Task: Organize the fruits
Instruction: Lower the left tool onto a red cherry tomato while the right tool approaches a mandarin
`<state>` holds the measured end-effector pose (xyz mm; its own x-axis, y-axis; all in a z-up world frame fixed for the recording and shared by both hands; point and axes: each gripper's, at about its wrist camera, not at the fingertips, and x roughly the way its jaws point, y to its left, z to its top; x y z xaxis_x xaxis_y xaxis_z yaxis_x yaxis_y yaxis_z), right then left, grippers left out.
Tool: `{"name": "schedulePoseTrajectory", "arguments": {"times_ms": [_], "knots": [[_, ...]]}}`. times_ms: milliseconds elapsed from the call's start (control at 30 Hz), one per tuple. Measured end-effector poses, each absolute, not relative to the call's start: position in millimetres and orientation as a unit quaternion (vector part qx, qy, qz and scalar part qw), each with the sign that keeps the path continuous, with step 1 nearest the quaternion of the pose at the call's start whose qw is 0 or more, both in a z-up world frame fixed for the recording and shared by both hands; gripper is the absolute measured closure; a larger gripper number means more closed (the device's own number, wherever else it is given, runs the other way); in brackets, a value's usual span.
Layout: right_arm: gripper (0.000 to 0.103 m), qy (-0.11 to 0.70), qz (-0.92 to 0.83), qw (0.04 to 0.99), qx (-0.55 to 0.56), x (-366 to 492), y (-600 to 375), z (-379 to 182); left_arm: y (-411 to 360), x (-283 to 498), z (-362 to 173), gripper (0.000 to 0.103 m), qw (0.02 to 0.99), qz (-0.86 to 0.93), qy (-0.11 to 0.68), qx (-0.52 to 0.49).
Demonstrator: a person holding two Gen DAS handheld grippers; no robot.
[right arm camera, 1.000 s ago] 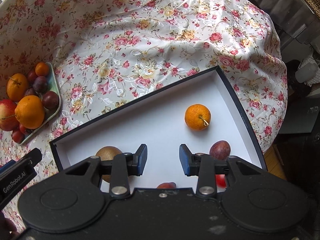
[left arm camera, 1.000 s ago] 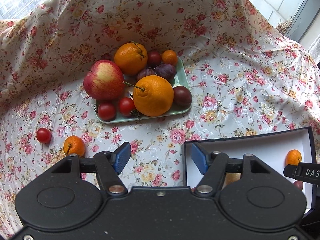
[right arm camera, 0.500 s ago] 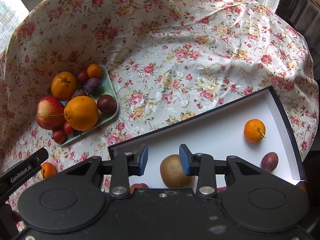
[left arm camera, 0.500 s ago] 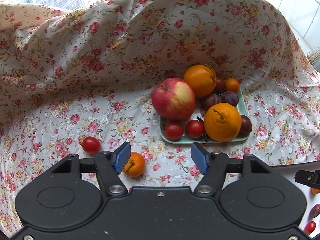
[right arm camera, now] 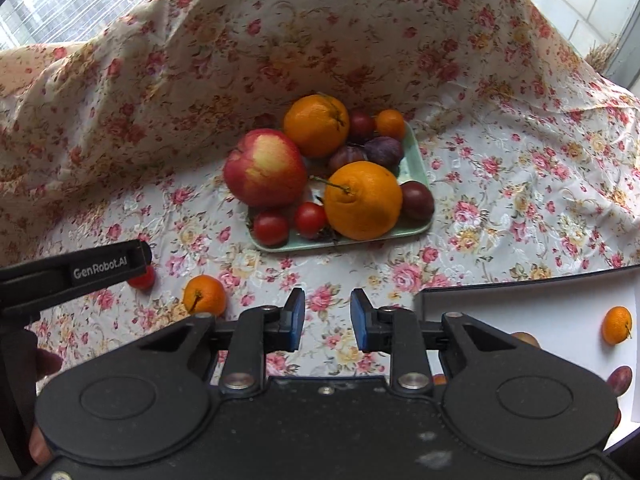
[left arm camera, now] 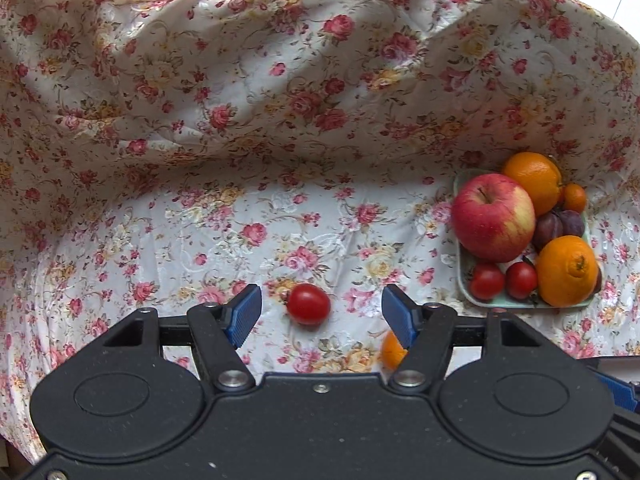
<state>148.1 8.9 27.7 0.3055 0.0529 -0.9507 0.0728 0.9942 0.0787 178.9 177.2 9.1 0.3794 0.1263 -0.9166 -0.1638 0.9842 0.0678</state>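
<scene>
My left gripper (left arm camera: 322, 314) is open and empty, its jaws either side of a loose cherry tomato (left arm camera: 308, 304) on the floral cloth. A small mandarin (left arm camera: 391, 350) lies half hidden behind its right finger; it also shows in the right wrist view (right arm camera: 204, 295). A green tray (right arm camera: 416, 156) holds an apple (right arm camera: 265, 168), two oranges (right arm camera: 362, 200), plums and cherry tomatoes. My right gripper (right arm camera: 327, 318) is open with a narrow gap and empty, above the cloth in front of the tray. A white box (right arm camera: 520, 312) at right holds a mandarin (right arm camera: 617, 325) and a plum.
The floral cloth (left arm camera: 280, 120) rises in folds behind the tray and to the left. The left gripper's finger (right arm camera: 80, 272) crosses the left of the right wrist view, partly hiding the cherry tomato. The box's dark rim (right arm camera: 520, 280) lies close to my right gripper.
My left gripper swung left, away from the box, and now straddles the loose cherry tomato. My right gripper swung left, out of the box, towards the tray. Both stayed open.
</scene>
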Motion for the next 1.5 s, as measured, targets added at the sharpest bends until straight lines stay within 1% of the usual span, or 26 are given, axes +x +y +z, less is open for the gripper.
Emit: {"name": "schedulePoseTrajectory", "arguments": {"times_ms": [100, 200, 333, 500, 767, 967, 1033, 1067, 1100, 1133, 1500], "knots": [[0.075, 0.603, 0.027, 0.796, 0.052, 153.2, 33.0, 16.6, 194.8, 185.2, 0.2, 0.034, 0.822, 0.103, 0.559, -0.014], [0.075, 0.625, 0.052, 0.777, 0.063, 158.2, 53.3, 0.5, 213.4, 188.8, -12.3, 0.034, 0.810, 0.096, 0.577, -0.043], [0.075, 0.646, 0.060, 0.755, 0.094, 162.4, 64.3, -17.0, 227.6, 191.8, -31.0, 0.035, 0.800, 0.082, 0.591, -0.070], [0.075, 0.651, 0.044, 0.750, 0.112, 167.9, 69.1, -28.9, 235.6, 193.8, -46.4, 0.035, 0.796, 0.076, 0.593, -0.099], [0.075, 0.646, 0.038, 0.751, 0.128, 173.2, 66.7, -34.8, 235.3, 196.0, -52.5, 0.035, 0.807, 0.080, 0.576, -0.102], [0.075, 0.636, 0.022, 0.760, 0.128, 173.4, 61.8, -32.8, 222.8, 198.6, -63.8, 0.035, 0.809, 0.078, 0.579, -0.070], [0.075, 0.633, 0.019, 0.763, 0.126, 173.3, 60.0, -32.2, 219.5, 198.9, -66.0, 0.039, 0.809, 0.070, 0.580, -0.071], [0.075, 0.632, 0.017, 0.764, 0.125, 173.1, 59.5, -32.0, 218.7, 198.7, -66.3, 0.046, 0.809, 0.065, 0.579, -0.075], [0.075, 0.631, 0.016, 0.766, 0.125, 172.9, 58.9, -31.9, 217.5, 199.2, -66.9, 0.057, 0.809, 0.056, 0.580, -0.079], [0.075, 0.630, 0.017, 0.766, 0.126, 172.9, 58.5, -31.9, 216.7, 199.7, -67.6, 0.060, 0.807, 0.050, 0.583, -0.083], [0.075, 0.628, 0.024, 0.757, 0.178, 181.4, 59.1, -33.9, 224.2, 188.7, -62.8, 0.060, 0.771, 0.091, 0.627, -0.067]]}}
